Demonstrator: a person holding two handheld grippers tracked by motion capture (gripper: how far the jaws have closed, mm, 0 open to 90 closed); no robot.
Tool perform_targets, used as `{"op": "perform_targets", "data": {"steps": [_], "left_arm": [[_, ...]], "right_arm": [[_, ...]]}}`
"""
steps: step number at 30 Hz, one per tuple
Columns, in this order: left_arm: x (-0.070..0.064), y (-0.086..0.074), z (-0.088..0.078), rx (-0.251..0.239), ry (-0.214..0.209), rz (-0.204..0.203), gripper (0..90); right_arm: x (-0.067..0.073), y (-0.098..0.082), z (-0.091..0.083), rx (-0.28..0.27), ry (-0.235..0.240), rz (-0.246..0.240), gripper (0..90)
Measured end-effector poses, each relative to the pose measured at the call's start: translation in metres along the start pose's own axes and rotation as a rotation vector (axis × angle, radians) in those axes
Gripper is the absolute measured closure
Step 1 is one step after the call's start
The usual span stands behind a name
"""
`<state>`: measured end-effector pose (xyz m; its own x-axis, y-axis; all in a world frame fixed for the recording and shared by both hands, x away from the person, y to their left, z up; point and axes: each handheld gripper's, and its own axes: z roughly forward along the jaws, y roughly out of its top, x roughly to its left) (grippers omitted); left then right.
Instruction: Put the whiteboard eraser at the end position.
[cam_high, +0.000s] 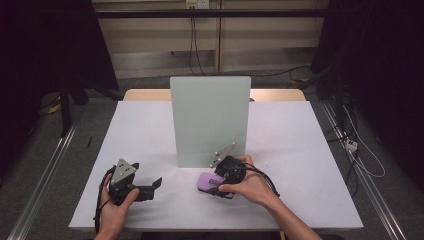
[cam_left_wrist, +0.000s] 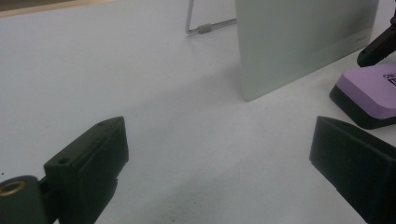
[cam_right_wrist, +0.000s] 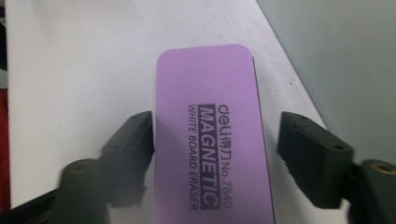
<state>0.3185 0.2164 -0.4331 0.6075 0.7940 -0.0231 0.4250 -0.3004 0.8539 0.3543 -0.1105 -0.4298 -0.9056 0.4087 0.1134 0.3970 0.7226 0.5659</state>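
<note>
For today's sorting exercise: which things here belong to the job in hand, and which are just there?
In the job:
purple eraser
right gripper, jaws apart around the eraser
white board

Just there:
left gripper, open
table
cables

Looked like a lab test bay: white table (cam_high: 150, 130) was ringed by black curtains (cam_high: 45, 45), floor rails (cam_high: 45, 165) ran alongside, loose cables (cam_high: 360, 150) lay about (wall socket (cam_high: 196, 4) sat behind).

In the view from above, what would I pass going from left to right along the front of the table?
Left gripper, held in the person's left hand → purple whiteboard eraser → right gripper over the eraser, its jaws apart, gripped by the right hand.
</note>
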Motion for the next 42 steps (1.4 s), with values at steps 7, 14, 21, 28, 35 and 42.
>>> {"op": "perform_targets", "data": {"steps": [7,14,21,28,35,42], "left_arm": [[0.0,-0.001,-0.001,-0.005,-0.004,-0.004,4.5],[0.0,-0.001,-0.003,-0.019,-0.002,-0.003,4.5],[0.001,0.0,-0.002,-0.011,-0.008,-0.001,4.5],[0.002,-0.001,0.002,-0.006,-0.019,-0.006,4.5],[0.004,0.0,0.001,-0.007,-0.022,0.001,4.5],[0.004,0.0,-0.001,-0.009,-0.009,-0.002,4.5]], "right_arm": [[0.0,0.0,-0.003,-0.048,-0.022,0.003,9.9],[0.001,0.0,-0.009,-0.097,-0.055,0.014,9.0],[0.0,-0.003,-0.016,-0.148,-0.089,0.048,9.2],[-0.003,-0.008,-0.026,-0.224,-0.115,0.105,9.3],[-0.004,-0.014,-0.03,-0.264,-0.178,0.145,9.1],[-0.004,-0.024,-0.034,-0.323,-0.211,0.182,8.7]]}}
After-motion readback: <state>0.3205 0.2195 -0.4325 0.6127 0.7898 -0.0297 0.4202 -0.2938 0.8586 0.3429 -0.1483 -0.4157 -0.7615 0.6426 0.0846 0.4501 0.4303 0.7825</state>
